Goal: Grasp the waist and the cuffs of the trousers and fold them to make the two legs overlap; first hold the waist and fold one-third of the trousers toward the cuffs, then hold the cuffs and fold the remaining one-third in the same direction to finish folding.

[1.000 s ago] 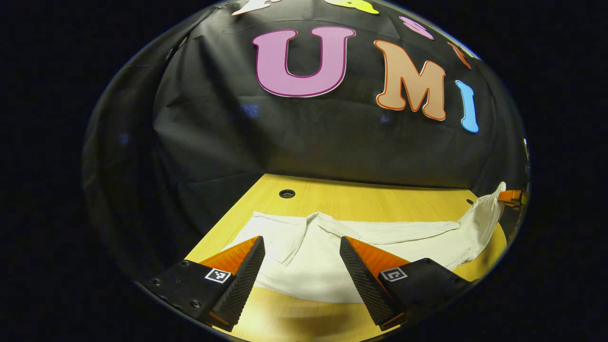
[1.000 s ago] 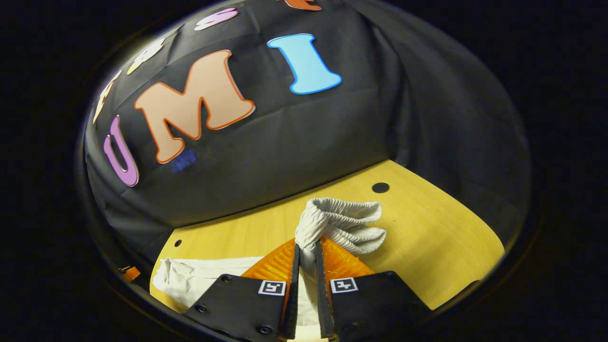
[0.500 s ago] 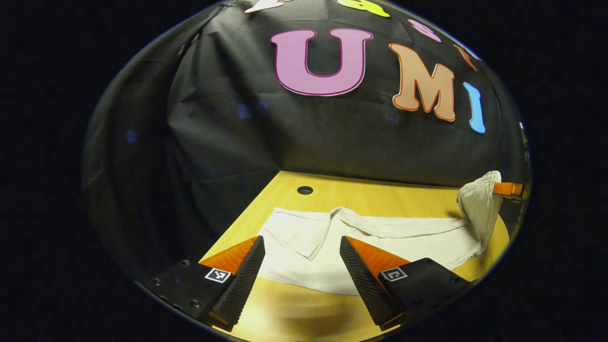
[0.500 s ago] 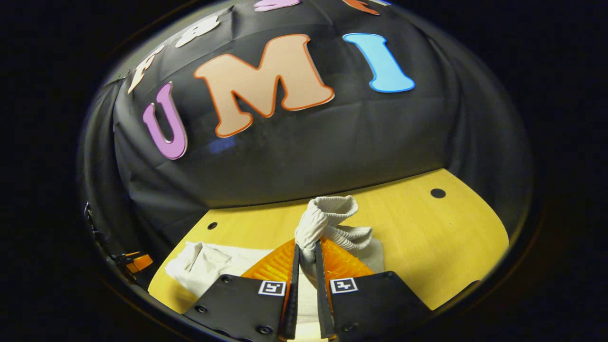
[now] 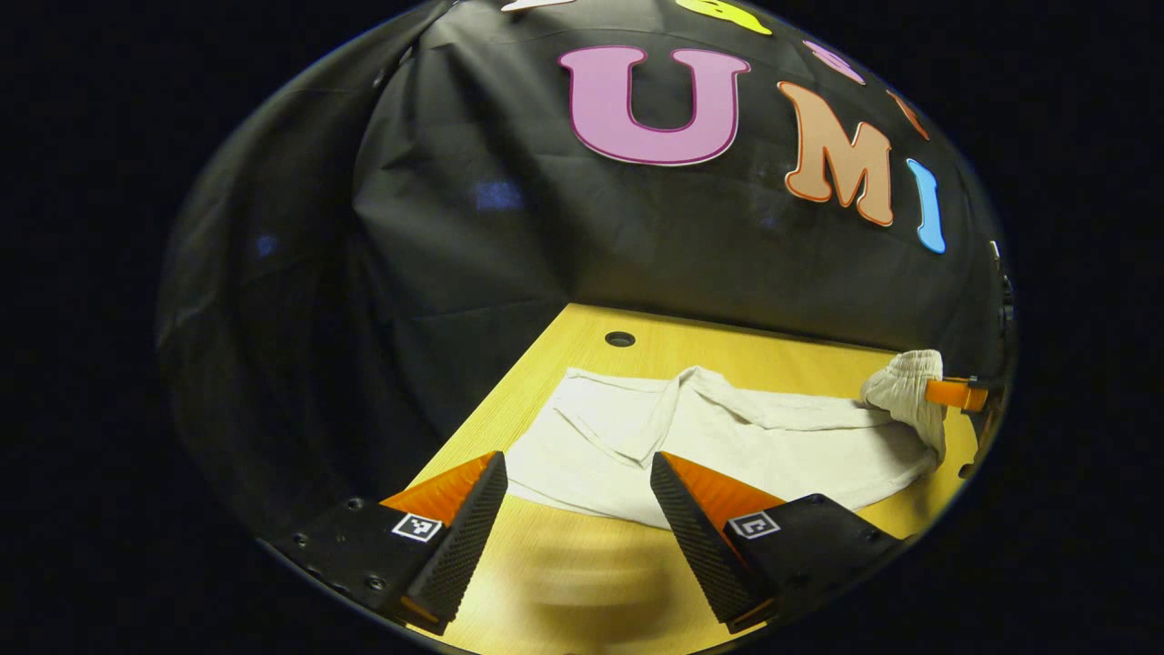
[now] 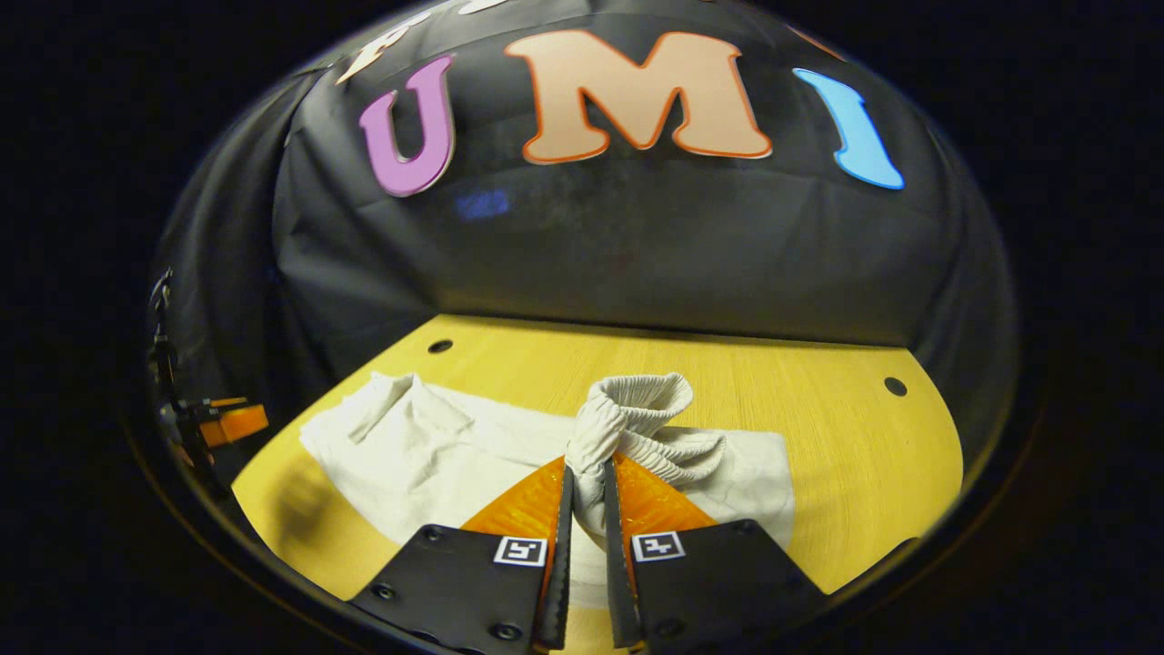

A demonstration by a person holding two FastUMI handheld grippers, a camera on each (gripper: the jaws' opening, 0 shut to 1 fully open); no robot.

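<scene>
Mostly flat on the yellow wooden table, the white trousers lie spread across its far half, with a raised crease running through the cloth near the middle. Their ribbed elastic waist is bunched up and lifted a little above the rest of the fabric, pinched between the clenched jaws of the right gripper; in the left gripper view the same bunched waist shows at the far right end of the garment, touching that gripper's tip. The left gripper hangs just above the table at the near edge of the trousers by the opposite end, its jaws released and wide apart with nothing between them. Small round holes sit in the tabletop near the dark cloth wall.
</scene>
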